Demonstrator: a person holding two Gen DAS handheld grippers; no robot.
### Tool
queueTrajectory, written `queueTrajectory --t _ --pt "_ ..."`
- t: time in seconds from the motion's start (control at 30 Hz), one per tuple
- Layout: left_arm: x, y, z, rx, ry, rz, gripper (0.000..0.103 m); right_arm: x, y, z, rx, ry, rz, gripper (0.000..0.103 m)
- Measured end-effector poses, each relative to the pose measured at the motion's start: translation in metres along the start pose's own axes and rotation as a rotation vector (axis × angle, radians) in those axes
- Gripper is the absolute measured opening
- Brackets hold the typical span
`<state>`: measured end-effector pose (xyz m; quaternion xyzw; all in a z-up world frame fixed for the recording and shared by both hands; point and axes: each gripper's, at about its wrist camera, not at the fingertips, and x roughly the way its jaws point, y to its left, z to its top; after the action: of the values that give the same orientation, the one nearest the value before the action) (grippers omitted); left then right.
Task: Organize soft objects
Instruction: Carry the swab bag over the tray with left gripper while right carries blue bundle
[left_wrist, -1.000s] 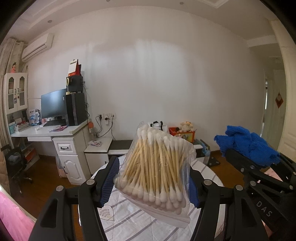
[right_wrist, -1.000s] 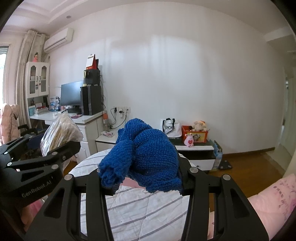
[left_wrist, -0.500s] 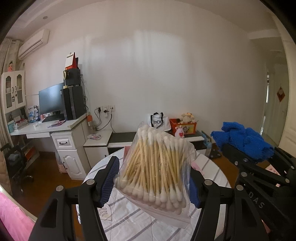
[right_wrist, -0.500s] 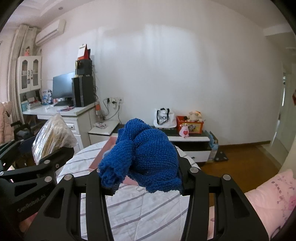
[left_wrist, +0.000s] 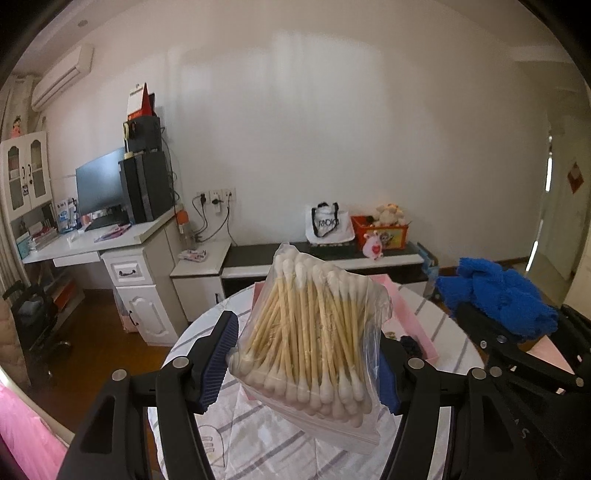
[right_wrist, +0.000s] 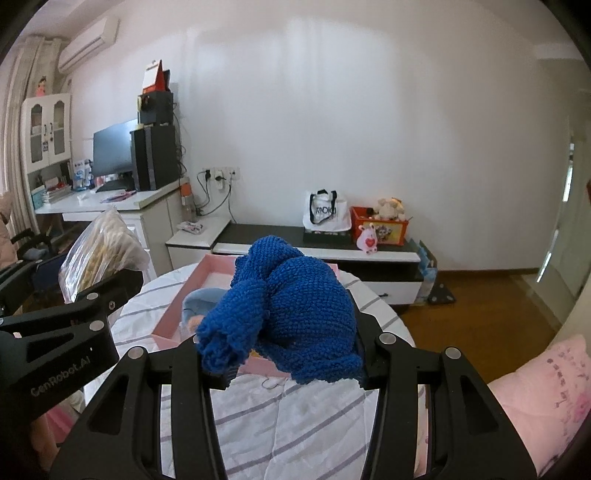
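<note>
Your left gripper (left_wrist: 306, 362) is matt black plastic with ribbed blue pads (left_wrist: 221, 360), pinching a glossy clear plastic bag (left_wrist: 310, 343) of cotton swabs. The blue item (right_wrist: 291, 314) is coarse knitted yarn; the tablecloth (right_wrist: 295, 424) is soft quilted fabric.

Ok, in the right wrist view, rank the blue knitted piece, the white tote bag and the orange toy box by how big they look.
1. blue knitted piece, though it is nearest the camera.
2. white tote bag.
3. orange toy box; it looks close to the bag, so that order is unsure.

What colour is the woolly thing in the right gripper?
The knitted item is deep blue, clearest in the right wrist view.
</note>
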<state>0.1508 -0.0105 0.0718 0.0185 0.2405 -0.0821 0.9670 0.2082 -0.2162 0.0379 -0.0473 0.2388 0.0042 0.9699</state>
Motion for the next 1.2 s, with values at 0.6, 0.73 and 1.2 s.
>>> queueTrajectory --t 0.6,0.73,1.2 --pt "0.206 -0.019 0.113 0.001 0.181 0.022 0.063 0.104 -0.022 0.012 0.001 0.134 -0.028 0.044" --pt "0.264 -0.024 0.135 0.005 0.228 0.048 0.063 0.133 -0.027 0.010 -0.007 0.183 -0.023 0.044" --pt "0.441 -0.023 0.178 0.010 0.394 0.003 0.063 0.223 -0.032 -0.005 -0.023 0.339 0.001 0.044"
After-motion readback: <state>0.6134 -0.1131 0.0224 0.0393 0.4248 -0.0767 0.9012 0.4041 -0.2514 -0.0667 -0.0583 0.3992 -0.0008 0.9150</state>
